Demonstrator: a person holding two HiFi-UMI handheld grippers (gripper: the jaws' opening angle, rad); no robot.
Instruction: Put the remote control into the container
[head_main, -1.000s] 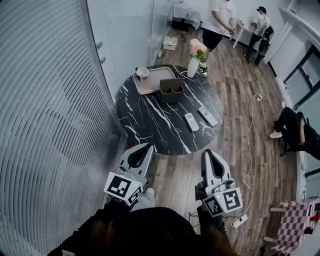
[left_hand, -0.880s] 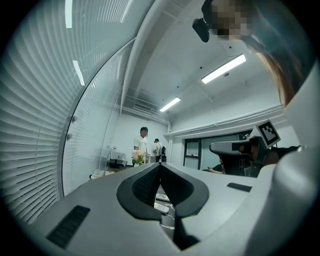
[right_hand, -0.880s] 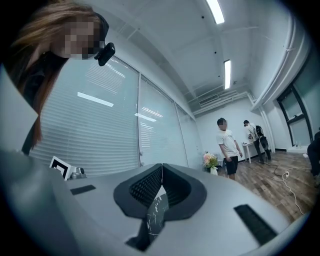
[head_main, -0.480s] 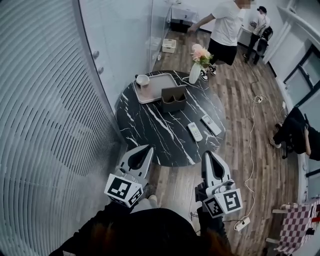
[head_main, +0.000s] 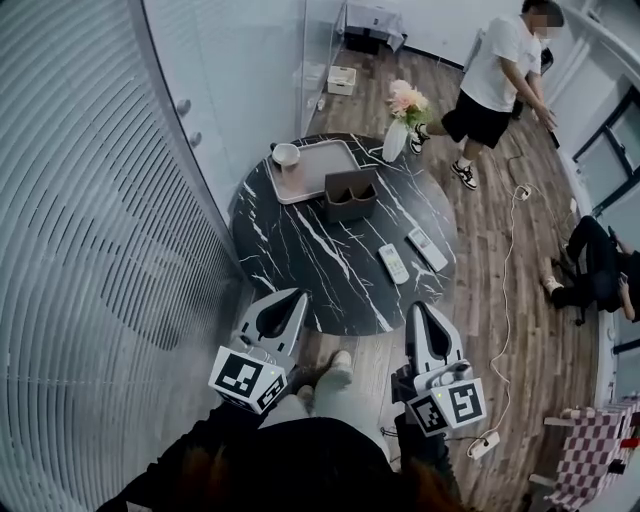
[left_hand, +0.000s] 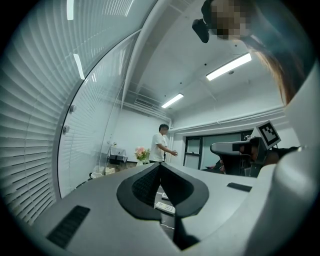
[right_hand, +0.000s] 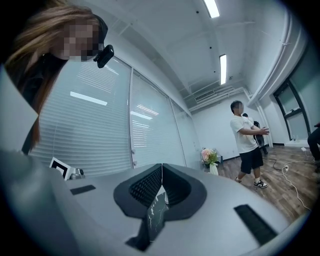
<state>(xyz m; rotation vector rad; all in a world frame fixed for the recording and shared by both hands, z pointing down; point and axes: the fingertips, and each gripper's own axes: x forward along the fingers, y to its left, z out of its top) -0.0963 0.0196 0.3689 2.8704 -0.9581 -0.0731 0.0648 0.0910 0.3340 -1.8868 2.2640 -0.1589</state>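
Two white remote controls (head_main: 393, 263) (head_main: 428, 249) lie side by side on the right part of the round black marble table (head_main: 300, 250). A brown two-compartment container (head_main: 350, 193) stands further back, near the table's middle. Both grippers hover short of the table's near edge, pointing level at it. My left gripper (head_main: 297, 292) is shut and holds nothing; through the hollow under its tips (left_hand: 160, 165) in the left gripper view one remote (left_hand: 165, 207) shows. My right gripper (head_main: 417, 304) is likewise shut and empty, tips together (right_hand: 162, 165).
A grey tray (head_main: 318, 170) with a cup (head_main: 286, 155) and a vase of flowers (head_main: 397, 135) stand at the table's back. A curved glass wall with blinds (head_main: 120, 220) runs along the left. A person (head_main: 495, 85) walks behind; another sits at right (head_main: 600, 270). A cable (head_main: 505, 260) crosses the floor.
I have stepped a little closer to the table, both grippers keeping their pose and staying shut. The standing person has walked to the right behind the table.
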